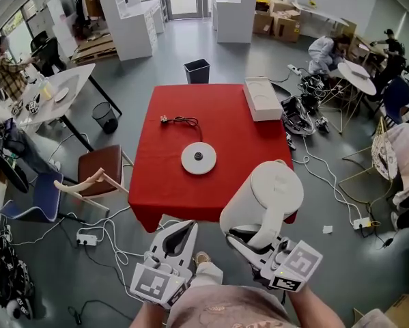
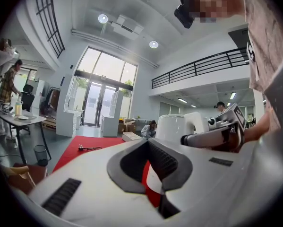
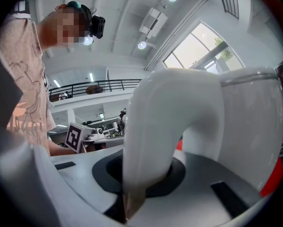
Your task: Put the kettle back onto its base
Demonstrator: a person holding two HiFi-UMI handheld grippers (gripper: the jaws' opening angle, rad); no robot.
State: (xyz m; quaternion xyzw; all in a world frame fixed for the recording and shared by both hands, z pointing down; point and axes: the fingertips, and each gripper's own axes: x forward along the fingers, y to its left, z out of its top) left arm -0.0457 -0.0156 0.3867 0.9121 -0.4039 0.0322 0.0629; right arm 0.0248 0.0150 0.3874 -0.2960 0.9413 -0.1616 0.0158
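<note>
The white kettle [image 1: 265, 198] hangs in the air over the near right corner of the red table [image 1: 163, 183], with my right gripper [image 1: 257, 240] shut on its handle [image 3: 150, 126]. In the right gripper view the kettle's body [image 3: 250, 117] fills the right side. The round white base [image 1: 199, 158] lies in the middle of the table, up and left of the kettle, its black cable and plug [image 1: 180, 120] trailing behind it. My left gripper [image 1: 182, 229] stays near the table's front edge, left of the kettle, fingertips together and nothing held. From the left gripper view [image 2: 147, 143] the kettle [image 2: 172, 126] shows at the right.
A white flat box [image 1: 262, 98] lies on the table's far right corner. A black bin [image 1: 196, 70] stands beyond the table, and a brown chair [image 1: 98, 166] stands at its left. Cables and a power strip [image 1: 87, 238] lie on the floor around it.
</note>
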